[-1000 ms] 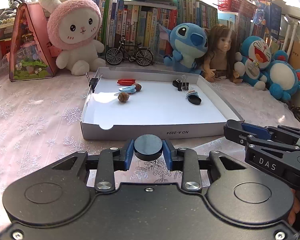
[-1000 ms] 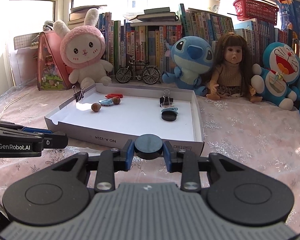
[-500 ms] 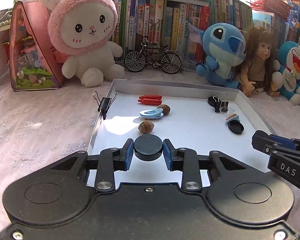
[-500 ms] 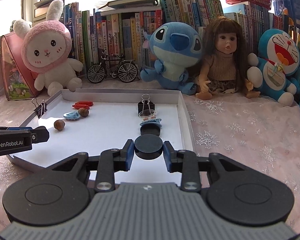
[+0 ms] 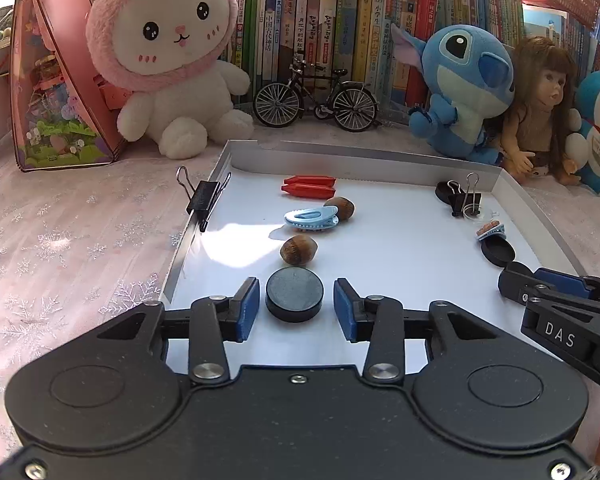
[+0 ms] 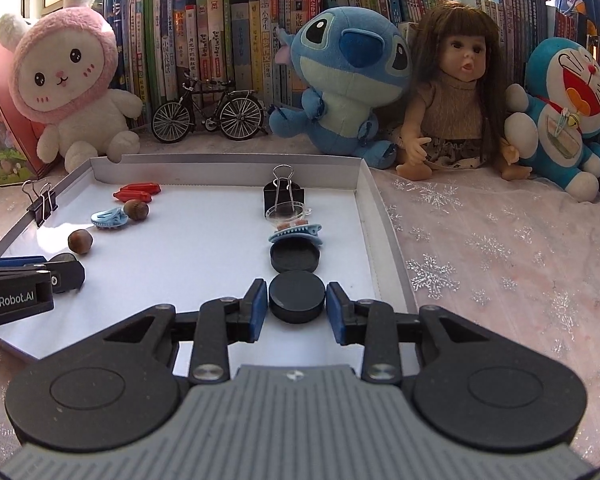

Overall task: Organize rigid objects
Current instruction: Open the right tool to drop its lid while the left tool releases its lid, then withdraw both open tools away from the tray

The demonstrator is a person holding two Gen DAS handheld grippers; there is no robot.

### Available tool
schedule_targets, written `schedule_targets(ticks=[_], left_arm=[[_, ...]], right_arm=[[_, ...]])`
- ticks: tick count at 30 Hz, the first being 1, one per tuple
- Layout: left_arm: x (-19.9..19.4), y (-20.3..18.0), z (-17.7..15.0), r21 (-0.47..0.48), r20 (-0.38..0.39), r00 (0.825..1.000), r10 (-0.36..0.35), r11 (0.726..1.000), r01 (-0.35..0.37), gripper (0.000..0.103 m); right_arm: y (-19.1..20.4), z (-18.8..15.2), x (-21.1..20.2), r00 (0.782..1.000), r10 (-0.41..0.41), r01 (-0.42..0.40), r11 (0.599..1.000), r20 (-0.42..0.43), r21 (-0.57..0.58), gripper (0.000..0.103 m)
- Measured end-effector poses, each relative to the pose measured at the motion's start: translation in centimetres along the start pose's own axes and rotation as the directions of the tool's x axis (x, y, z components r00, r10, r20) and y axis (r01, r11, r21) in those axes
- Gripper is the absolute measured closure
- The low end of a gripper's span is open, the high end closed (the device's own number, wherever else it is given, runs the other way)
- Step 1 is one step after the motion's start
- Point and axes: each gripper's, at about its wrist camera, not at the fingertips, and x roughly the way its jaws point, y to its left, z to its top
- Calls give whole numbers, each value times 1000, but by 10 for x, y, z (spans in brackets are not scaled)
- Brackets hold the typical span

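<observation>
My left gripper (image 5: 295, 305): jaws just opened, black puck (image 5: 294, 294) loose between them.
My right gripper (image 6: 297, 307): likewise released around its puck (image 6: 297, 297).
Tray (image 6: 384, 240): right wall near.

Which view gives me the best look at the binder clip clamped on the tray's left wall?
The left wrist view. The binder clip is large and sharp there, gripping the tray wall with both wire handles visible. In the right wrist view the same clip sits small at the left edge of the picture.
</observation>
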Motion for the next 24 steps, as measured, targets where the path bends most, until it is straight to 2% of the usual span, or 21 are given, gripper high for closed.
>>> schedule_targets(ticks=[2, 4, 7, 9, 13, 18, 24], left_arm=[[-8, 2, -2, -7, 6, 1000, -8, 1000, 8, 51], [-19, 3, -5, -3, 19, 1000, -15, 1000, 15, 40], [-43, 5, -16, 15, 49, 999, -20, 1000, 20, 31], [-57, 6, -24, 21, 65, 997, -30, 999, 28, 28], [-85, 6, -43, 48, 109, 994, -27, 999, 22, 25], [-101, 12, -62, 20, 88, 996, -30, 999, 29, 22], [-85, 13, -80, 36, 17, 1000, 8, 999, -8, 21]], right_arm=[[0, -1, -7, 1000, 4, -4, 1000, 18, 7, 37], [2, -5, -18, 999, 1, -1, 1000, 48, -6, 34], [7, -14, -40, 995, -2, 6, 999, 99, -36, 23], [10, -22, -57, 992, -1, 8, 999, 130, -54, 18], [15, -42, -89, 983, -9, 25, 996, 185, -82, 14], [15, -62, -103, 988, -3, 19, 995, 152, -100, 11], [14, -78, -88, 998, -17, 23, 995, 65, -96, 11]])
